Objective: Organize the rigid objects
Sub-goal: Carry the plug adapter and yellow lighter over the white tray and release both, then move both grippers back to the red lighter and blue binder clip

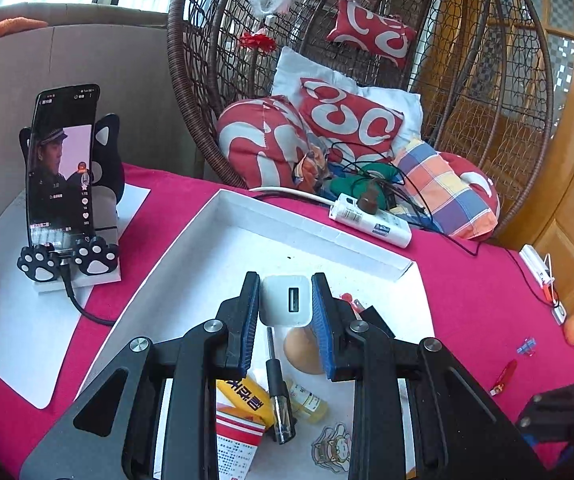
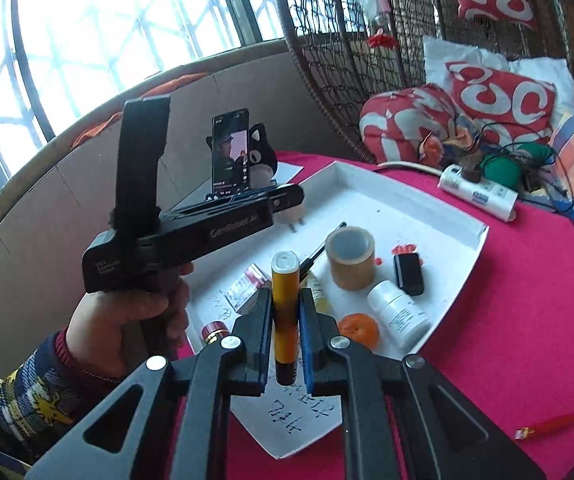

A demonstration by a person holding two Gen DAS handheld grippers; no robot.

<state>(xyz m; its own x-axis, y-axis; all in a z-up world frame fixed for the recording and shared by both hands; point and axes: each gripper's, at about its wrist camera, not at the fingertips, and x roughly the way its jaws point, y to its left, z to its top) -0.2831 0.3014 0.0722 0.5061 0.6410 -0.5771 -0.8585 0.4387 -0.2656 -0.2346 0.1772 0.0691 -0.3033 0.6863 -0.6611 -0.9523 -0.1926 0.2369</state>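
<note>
My left gripper [image 1: 285, 306] is shut on a white USB charger [image 1: 285, 300] and holds it above the white tray [image 1: 311, 224]; it also shows in the right wrist view [image 2: 287, 210], with the charger's prongs [image 2: 293, 220] hanging down. My right gripper [image 2: 285, 314] is shut on a yellow tube with a white cap [image 2: 285, 292], over the tray's near end [image 2: 467, 264]. In the tray lie a tape roll [image 2: 350, 258], a white pill bottle [image 2: 399, 314], a black lighter-like box [image 2: 408, 274], an orange [image 2: 359, 330], a red-white box [image 2: 247, 288] and a black pen [image 1: 278, 392].
A phone on a cat-paw stand [image 1: 63, 172] stands left of the tray. A power strip [image 1: 371, 220] with cables lies behind it. A red lighter [image 2: 547, 426] and a blue clip [image 1: 526, 347] lie on the pink cloth [image 2: 527, 320]. A wicker hanging chair [image 1: 367, 80] with cushions stands behind.
</note>
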